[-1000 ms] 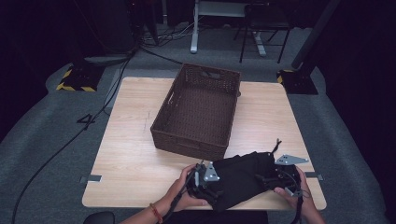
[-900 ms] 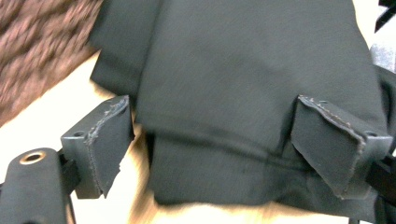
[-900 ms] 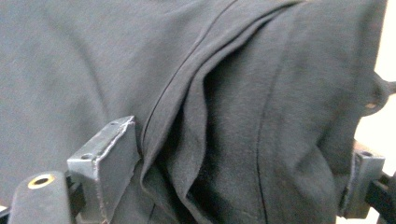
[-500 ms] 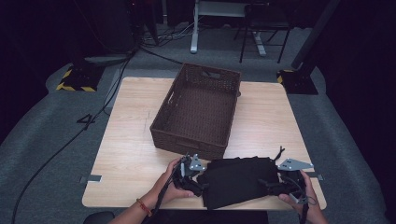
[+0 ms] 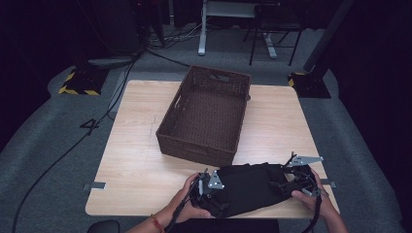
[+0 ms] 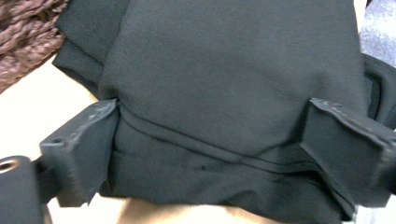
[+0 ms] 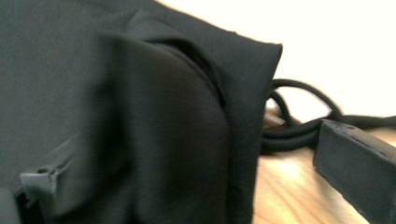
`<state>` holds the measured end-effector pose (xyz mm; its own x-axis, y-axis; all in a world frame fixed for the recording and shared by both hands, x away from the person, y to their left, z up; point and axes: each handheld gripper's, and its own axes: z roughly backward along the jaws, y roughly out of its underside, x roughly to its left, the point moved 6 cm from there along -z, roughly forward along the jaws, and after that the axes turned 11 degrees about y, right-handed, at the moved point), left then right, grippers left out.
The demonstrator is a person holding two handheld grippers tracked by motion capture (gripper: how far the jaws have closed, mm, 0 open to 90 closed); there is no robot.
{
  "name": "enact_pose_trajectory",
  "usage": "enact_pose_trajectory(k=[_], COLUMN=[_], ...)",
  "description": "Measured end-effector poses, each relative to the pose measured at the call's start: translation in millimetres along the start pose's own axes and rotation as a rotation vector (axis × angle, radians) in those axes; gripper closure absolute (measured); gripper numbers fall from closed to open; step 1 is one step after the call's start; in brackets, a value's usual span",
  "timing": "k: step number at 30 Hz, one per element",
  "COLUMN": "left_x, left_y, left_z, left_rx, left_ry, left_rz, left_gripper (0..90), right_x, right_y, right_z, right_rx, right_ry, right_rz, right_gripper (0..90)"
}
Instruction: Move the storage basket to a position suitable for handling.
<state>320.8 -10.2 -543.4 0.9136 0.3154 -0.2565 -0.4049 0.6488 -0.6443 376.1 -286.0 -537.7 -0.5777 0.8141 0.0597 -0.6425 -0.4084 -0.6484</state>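
Note:
A folded black garment (image 5: 252, 187) lies flat on the wooden table (image 5: 136, 165) near its front edge. My left gripper (image 5: 210, 191) is at the garment's left end. Its jaws have just been opening and now stand wide, one on each side of the folded cloth (image 6: 224, 84), so my left gripper (image 6: 212, 107) is open. At the right end, my right gripper (image 5: 287, 184) has also just been opening. It (image 7: 184, 149) has one jaw over the cloth (image 7: 116, 102) and the other on bare wood beside a black drawstring (image 7: 299, 126).
A dark brown wicker basket (image 5: 204, 145) stands empty in the middle of the table, just behind the garment. Bare wood lies to the left of the basket and to its right. Past the table are grey floor, cables and chair legs.
The garment was bunched and skewed a second ago and now lies as a flat, squarer fold along the front edge. Both hands stay at its ends, having shifted only slightly.

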Motion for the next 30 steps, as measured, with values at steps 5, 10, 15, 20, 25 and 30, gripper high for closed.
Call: enact_pose_trajectory(k=[5, 10, 15, 20, 25, 30], left_x=[2.9, 8.7, 22.9, 33.2, 29.1, 12.0], left_y=[-0.3, -0.4, 3.6, 8.8, 16.2, 15.9], left_z=[-2.6, -1.8, 8.7, 19.3, 23.9, 14.7], left_rx=[0.003, 0.03, 0.057, 0.087, 0.045, 0.038], left_ry=[0.012, 0.031, 0.048, 0.043, 0.04, 0.015], left_rz=[-0.04, -0.096, -0.111, -0.074, -0.046, -0.073], left_gripper=[0.0, 0.0, 0.0, 0.0, 0.5, 0.0], right_x=[4.7, 26.4, 39.4, 54.2, 55.6, 54.5], right_y=[-1.6, -2.3, -6.1, -7.0, -3.6, -2.9], right_z=[-2.2, -5.5, -9.5, -10.4, -5.2, -1.4], right_rx=[0.004, 0.008, 0.03, 0.022, 0.01, 0.012], right_ry=[-0.016, -0.042, -0.001, 0.023, 0.023, 0.025], right_rz=[0.046, 0.103, 0.102, 0.067, 0.038, 0.018], right_gripper=[0.5, 0.3, 0.7, 4.2, 13.3, 23.2])
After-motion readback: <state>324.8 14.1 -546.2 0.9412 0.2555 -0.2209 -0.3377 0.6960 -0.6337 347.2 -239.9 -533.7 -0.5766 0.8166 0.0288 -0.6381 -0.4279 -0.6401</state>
